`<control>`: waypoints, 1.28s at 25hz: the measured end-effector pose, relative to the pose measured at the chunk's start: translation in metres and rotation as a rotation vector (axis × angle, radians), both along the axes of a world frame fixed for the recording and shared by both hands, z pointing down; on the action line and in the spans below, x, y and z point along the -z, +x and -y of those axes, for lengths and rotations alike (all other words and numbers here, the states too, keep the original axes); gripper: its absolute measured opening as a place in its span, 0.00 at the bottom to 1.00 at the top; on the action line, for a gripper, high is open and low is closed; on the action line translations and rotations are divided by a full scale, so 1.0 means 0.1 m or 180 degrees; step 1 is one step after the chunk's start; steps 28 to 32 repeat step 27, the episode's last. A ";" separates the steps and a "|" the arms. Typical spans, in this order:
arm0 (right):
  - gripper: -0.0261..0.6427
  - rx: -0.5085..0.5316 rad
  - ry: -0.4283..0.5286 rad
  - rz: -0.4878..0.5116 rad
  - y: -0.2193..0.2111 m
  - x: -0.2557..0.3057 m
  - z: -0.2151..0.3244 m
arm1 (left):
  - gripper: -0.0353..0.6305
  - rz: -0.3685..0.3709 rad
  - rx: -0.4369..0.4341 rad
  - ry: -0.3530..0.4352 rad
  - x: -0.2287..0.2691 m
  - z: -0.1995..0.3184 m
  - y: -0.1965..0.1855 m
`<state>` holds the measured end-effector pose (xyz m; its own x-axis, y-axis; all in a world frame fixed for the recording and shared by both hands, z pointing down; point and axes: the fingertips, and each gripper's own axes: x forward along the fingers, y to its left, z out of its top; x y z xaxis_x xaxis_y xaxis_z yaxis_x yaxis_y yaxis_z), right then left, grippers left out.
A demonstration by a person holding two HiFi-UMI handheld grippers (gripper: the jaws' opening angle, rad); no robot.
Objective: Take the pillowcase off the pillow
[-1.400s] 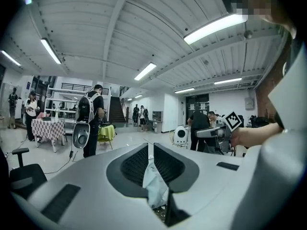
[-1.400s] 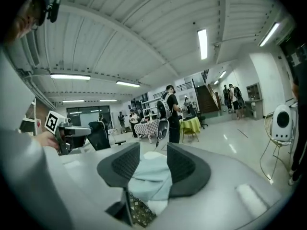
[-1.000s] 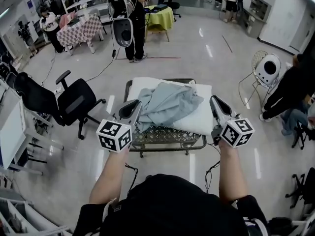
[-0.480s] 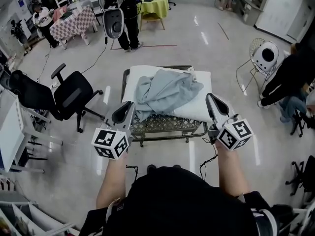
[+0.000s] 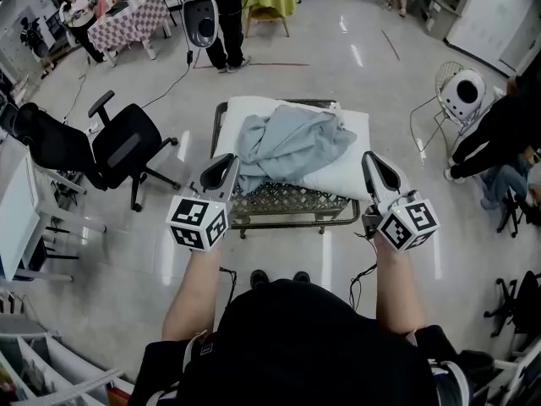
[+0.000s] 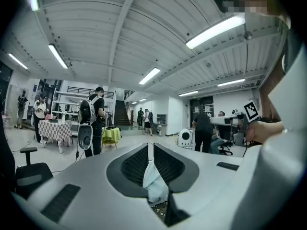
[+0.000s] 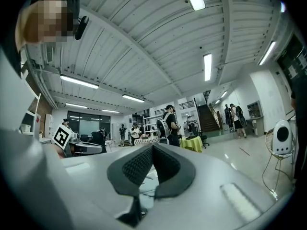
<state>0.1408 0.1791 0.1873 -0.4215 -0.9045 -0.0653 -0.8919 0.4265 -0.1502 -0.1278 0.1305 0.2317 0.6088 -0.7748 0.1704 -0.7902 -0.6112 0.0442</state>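
There is one pillow (image 5: 347, 176), one pillowcase (image 5: 287, 142), one table (image 5: 292, 203) and two hand-held grippers. Around them stand one black office chair (image 5: 118, 146) and several people, all well apart from the table.

The pillowcase is pale grey-blue and crumpled into loose folds. It is heaped on top of the white pillow, which lies flat across the wire-mesh table. It covers the pillow's middle and left part, and bare white shows at the far left corner and along the right side. Its near left edge lies just beside the left hand-held gripper (image 5: 224, 169). The right hand-held gripper (image 5: 374, 167) is near the pillow's near right corner.

The head view gives this layout but not the gap between the jaws. The left gripper view shows its jaws nearly together, clamped on a narrow strip of the pale blue cloth, with table mesh below it. The right gripper view shows its jaws pressed together with nothing between them.
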 end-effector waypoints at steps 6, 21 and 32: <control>0.05 0.0024 -0.0010 -0.0136 -0.06 0.00 0.06 | 0.11 -0.0010 0.0032 0.0031 0.04 0.02 -0.03; 0.05 -0.0030 -0.0079 -0.0102 -0.02 -0.09 0.04 | 0.11 0.0035 0.0031 0.0002 -0.02 0.04 -0.06; 0.05 -0.0028 -0.0086 -0.0103 0.03 -0.10 0.05 | 0.11 0.0028 0.0032 0.0001 -0.02 0.08 0.00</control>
